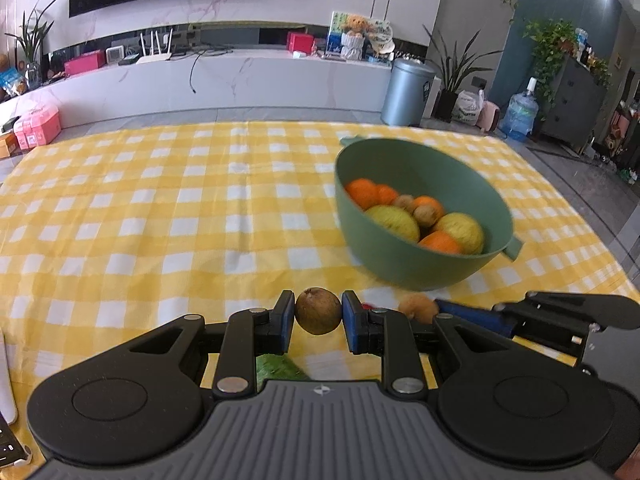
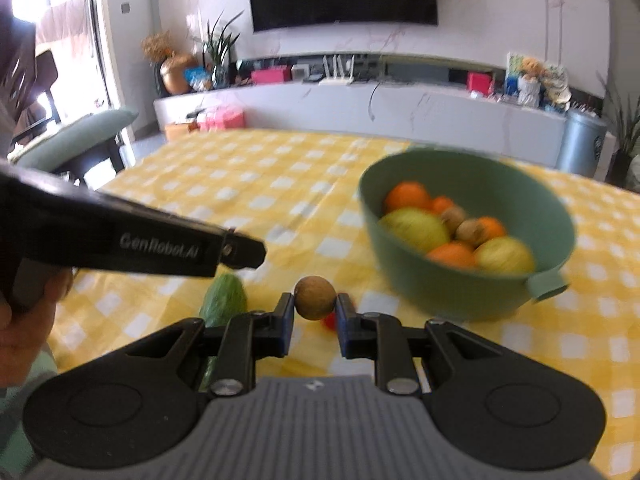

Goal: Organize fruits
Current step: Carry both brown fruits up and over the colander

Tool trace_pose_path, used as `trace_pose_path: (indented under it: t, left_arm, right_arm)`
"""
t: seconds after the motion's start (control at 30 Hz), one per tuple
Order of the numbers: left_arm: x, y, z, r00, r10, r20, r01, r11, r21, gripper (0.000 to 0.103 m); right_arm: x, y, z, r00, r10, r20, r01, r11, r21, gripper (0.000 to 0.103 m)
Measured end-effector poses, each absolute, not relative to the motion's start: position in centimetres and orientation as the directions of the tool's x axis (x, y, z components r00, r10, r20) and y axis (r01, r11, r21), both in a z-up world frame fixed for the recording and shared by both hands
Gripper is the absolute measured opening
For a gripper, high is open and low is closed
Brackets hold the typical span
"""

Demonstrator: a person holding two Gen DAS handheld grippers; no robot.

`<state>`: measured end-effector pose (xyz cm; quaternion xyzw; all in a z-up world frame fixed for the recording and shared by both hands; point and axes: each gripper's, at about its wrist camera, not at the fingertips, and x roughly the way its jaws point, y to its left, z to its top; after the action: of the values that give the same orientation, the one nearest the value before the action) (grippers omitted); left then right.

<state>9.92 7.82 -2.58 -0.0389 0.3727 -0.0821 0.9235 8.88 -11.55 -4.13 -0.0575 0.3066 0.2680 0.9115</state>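
My left gripper (image 1: 318,309) is shut on a round brown fruit (image 1: 318,311), held above the yellow checked tablecloth (image 1: 160,220). To its right, my right gripper (image 1: 434,309) pinches a second brown fruit (image 1: 416,307). In the right wrist view that gripper (image 2: 315,305) is shut on its brown fruit (image 2: 315,297). A green bowl (image 1: 400,268) ahead and to the right holds oranges, yellow-green fruits and small brown fruits. The same bowl (image 2: 440,288) appears ahead-right in the right wrist view. The left gripper's black body (image 2: 160,244) crosses that view's left side, a hand (image 2: 24,320) holding it.
A green leafy vegetable (image 2: 224,300) and a small red item (image 2: 330,320) lie on the cloth just under the grippers. A white object (image 1: 6,380) sits at the table's near left edge. A green chair (image 2: 80,136) stands past the left side of the table.
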Motion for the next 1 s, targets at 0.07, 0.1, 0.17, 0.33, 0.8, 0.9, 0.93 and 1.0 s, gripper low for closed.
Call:
trace_pose_path:
  t: [0.07,0.1,0.17,0.33,0.8,0.9,0.93,1.0]
  left_arm:
    - [10.0,7.3,-2.0,0.714,-0.192,-0.673,0.132,0.981,-0.140,0.028]
    - [10.1,7.0,-1.7,0.718,-0.197,-0.667,0.140,0.980,-0.139,0.028]
    - [10.3,6.3,-1.2,0.727,-0.201,-0.657,0.150,0.980,-0.133,0.028]
    - [11.5,5.1,-0.2,0.732,-0.236,-0.639,0.175,0.972,-0.158,0.028]
    - [17.2,2.2,-1.0,0.675,-0.293,-0.678,0.240,0.955,-0.174,0.028]
    - [18.6,2.0,-1.6,0.657,-0.303,-0.690,0.237,0.952,-0.194,0.028]
    - [19.0,2.0,-1.8,0.650,-0.308,-0.695,0.233,0.951,-0.205,0.028]
    - [19.5,2.0,-2.1,0.643,-0.314,-0.699,0.229,0.949,-0.216,0.028]
  right_arm:
    - [8.8,-12.2,-3.3,0.693,0.443,-0.569,-0.512,0.858,0.045,0.018]
    - [8.8,-12.5,-2.9,0.705,0.438,-0.558,-0.506,0.862,0.037,0.018]
    - [8.9,-13.0,-2.2,0.725,0.427,-0.541,-0.495,0.869,0.024,0.018]
    - [9.6,-14.5,-0.8,0.752,0.393,-0.529,-0.473,0.881,-0.018,0.018]
    - [16.0,-17.4,-0.1,0.767,0.309,-0.562,-0.428,0.899,-0.091,0.018]
    - [17.6,-18.1,-0.6,0.770,0.293,-0.566,-0.401,0.913,-0.073,0.018]
    - [18.1,-18.2,-0.8,0.771,0.290,-0.568,-0.394,0.917,-0.067,0.018]
    - [18.9,-18.4,-1.2,0.772,0.278,-0.572,-0.379,0.923,-0.063,0.018]
